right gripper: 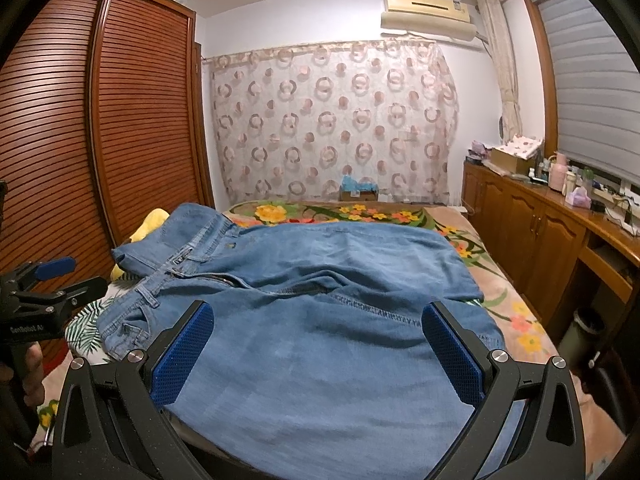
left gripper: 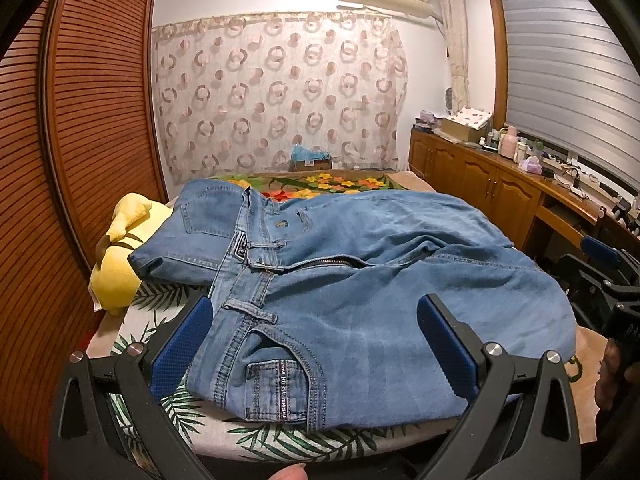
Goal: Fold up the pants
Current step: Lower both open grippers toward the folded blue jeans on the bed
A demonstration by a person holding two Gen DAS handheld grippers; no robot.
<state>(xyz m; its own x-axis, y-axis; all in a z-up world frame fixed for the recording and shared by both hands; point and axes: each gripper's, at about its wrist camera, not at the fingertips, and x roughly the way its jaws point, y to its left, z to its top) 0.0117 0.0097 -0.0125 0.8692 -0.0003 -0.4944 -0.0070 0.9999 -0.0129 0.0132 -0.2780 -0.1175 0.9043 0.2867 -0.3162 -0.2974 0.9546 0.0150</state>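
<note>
Light blue jeans (left gripper: 360,280) lie spread on the bed, waistband to the left, zipper open, legs running right. They also show in the right wrist view (right gripper: 320,312). My left gripper (left gripper: 316,324) is open, its blue pads either side of the near waistband and front pocket. My right gripper (right gripper: 320,332) is open, its pads straddling the near thigh part of the jeans. Neither holds cloth. The left gripper shows at the left edge of the right wrist view (right gripper: 44,280); the right gripper shows at the right edge of the left wrist view (left gripper: 608,276).
The bed (right gripper: 520,312) has a floral cover and a leaf-print sheet (left gripper: 160,300). A yellow plush toy (left gripper: 120,256) lies left of the jeans. A slatted wooden wardrobe (right gripper: 132,120) stands left, a wooden cabinet (right gripper: 560,224) with bottles right.
</note>
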